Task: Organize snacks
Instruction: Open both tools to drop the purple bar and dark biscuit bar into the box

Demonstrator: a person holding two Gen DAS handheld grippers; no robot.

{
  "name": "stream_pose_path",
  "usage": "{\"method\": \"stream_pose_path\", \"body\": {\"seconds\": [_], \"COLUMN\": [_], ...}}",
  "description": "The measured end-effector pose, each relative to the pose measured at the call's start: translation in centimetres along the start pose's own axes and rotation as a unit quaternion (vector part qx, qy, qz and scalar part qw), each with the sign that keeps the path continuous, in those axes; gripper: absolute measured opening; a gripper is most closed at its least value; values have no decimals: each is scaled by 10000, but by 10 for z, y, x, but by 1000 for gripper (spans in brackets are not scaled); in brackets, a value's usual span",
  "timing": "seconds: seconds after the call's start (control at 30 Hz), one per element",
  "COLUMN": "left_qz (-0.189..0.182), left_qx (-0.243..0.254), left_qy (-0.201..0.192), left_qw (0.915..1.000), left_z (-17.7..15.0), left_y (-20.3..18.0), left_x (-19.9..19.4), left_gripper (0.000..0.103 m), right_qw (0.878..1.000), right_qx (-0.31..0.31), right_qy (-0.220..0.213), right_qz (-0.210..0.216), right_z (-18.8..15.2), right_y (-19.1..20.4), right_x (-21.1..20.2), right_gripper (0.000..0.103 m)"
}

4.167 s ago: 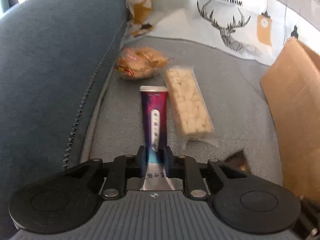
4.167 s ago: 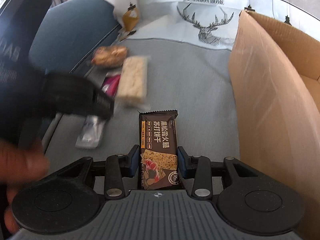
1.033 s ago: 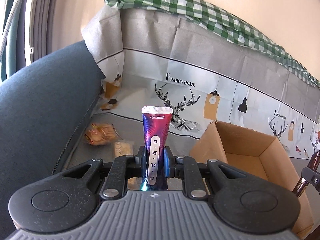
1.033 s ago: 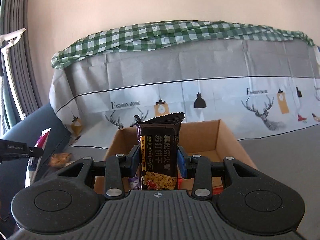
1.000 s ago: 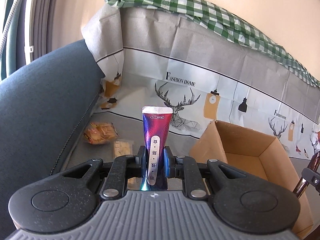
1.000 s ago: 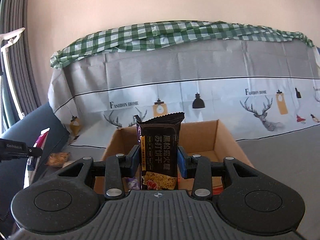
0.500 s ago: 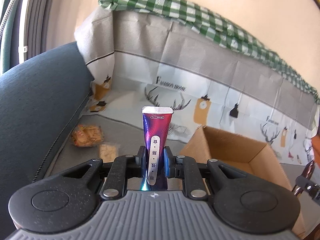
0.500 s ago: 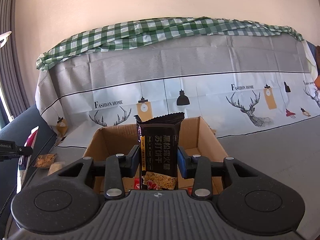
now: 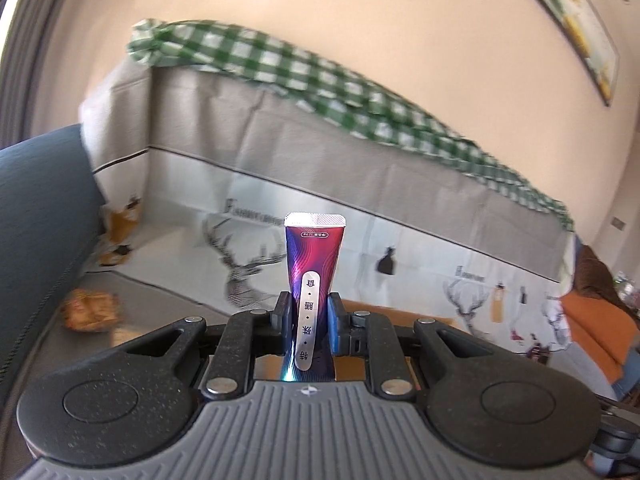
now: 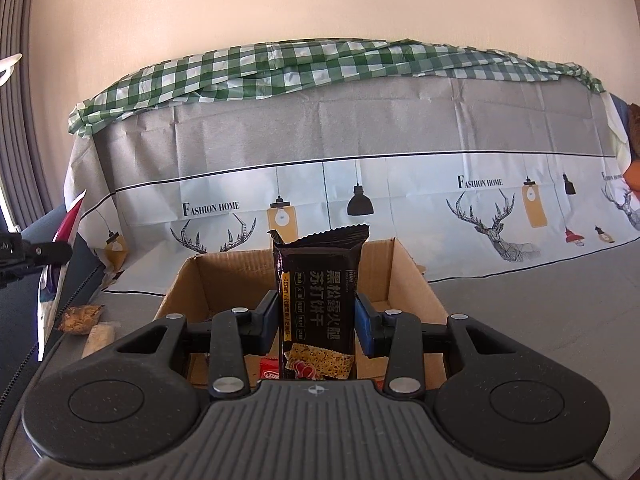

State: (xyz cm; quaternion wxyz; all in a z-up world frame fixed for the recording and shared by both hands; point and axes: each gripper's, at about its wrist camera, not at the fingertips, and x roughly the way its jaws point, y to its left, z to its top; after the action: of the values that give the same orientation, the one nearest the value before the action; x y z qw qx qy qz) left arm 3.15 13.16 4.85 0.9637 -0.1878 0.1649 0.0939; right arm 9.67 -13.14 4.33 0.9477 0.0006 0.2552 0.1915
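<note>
We've got the purple sachet (image 9: 313,280) pinched upright in our L gripper (image 9: 307,322); R gripper (image 10: 316,320) clamps the black cracker pack (image 10: 318,292), cardboard box (image 10: 416,280) just behind it.

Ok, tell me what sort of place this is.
Most likely a home living room. A sofa draped in a deer-print "Fashion Home" cover with a green checked cloth over its back fills the view, a framed picture hangs on the plain wall, and a cardboard box sits on the seat.

left wrist: close behind its fingers, faces sofa back (image 9: 360,184) | right wrist: likewise, box (image 10: 224,280) centre | shared: checked cloth (image 10: 320,64)
</note>
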Motion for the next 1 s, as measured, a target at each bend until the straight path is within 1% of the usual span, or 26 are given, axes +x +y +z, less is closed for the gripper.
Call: {"method": "stream_pose_path", "body": {"seconds": [0.27, 0.47, 0.73, 1.0], "left_qz": [-548, -830, -1007, -1082], "left_qx": [420, 596, 565, 502], "left_qy": [-161, -163, -68, -20], "left_qw": [9975, 9946, 9933, 9929], "left_z": [-10, -19, -23, -23], "left_y": [-39, -57, -66, -68], "left_x": [2, 5, 14, 20], "left_gripper": [19, 19, 19, 19], "right_qw": [9997, 9993, 9990, 9989], "right_qx": [-130, -165, -215, -230], "right_qy": [-109, -144, -166, -153], "right_qz": [-185, -298, -358, -372], "right_z": [1, 1, 2, 1], "right_y": [1, 1, 1, 2], "right_x": [1, 2, 3, 4], "right_gripper": [41, 41, 41, 41]}}
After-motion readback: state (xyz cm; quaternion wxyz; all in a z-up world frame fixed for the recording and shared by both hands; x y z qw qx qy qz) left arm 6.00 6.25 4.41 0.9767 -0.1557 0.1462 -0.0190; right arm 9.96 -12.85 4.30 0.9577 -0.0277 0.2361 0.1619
